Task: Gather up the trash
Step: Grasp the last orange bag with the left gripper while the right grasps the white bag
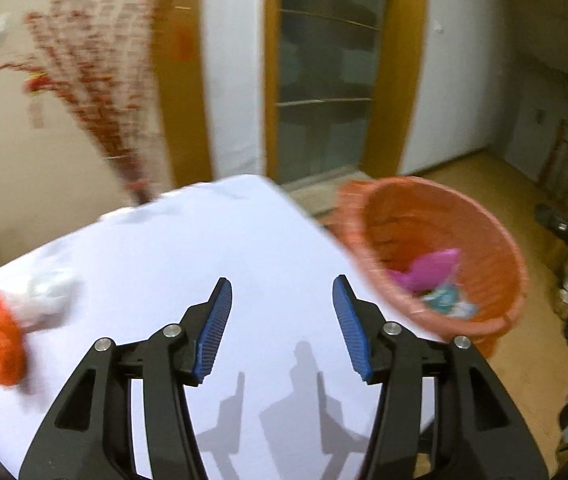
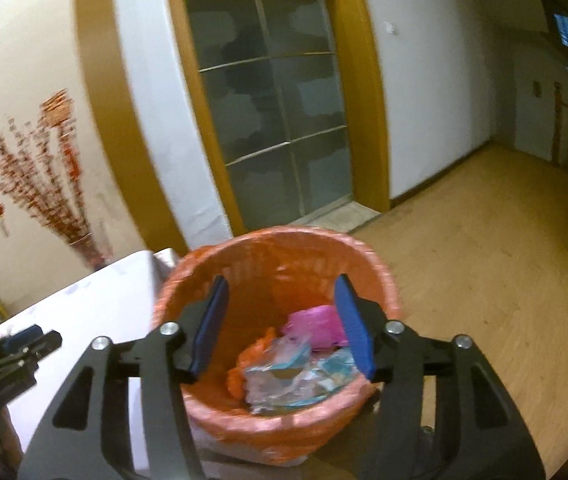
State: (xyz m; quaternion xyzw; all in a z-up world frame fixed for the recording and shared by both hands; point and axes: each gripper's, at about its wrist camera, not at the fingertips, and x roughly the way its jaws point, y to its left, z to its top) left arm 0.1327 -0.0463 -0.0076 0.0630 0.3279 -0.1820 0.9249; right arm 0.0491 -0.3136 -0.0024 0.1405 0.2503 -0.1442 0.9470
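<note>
Partly done, by the look: orange bin (image 2: 279,344), centre of the right wrist view, already holding a pink wrapper (image 2: 318,326) and clear plastic. Left to collect: white crumpled wad (image 1: 49,296) and orange scrap (image 1: 3,340), lower left on the desk (image 1: 187,248). Left gripper (image 1: 281,328) and right gripper (image 2: 279,326) both with fingers spread, empty. No readable writing.
</note>
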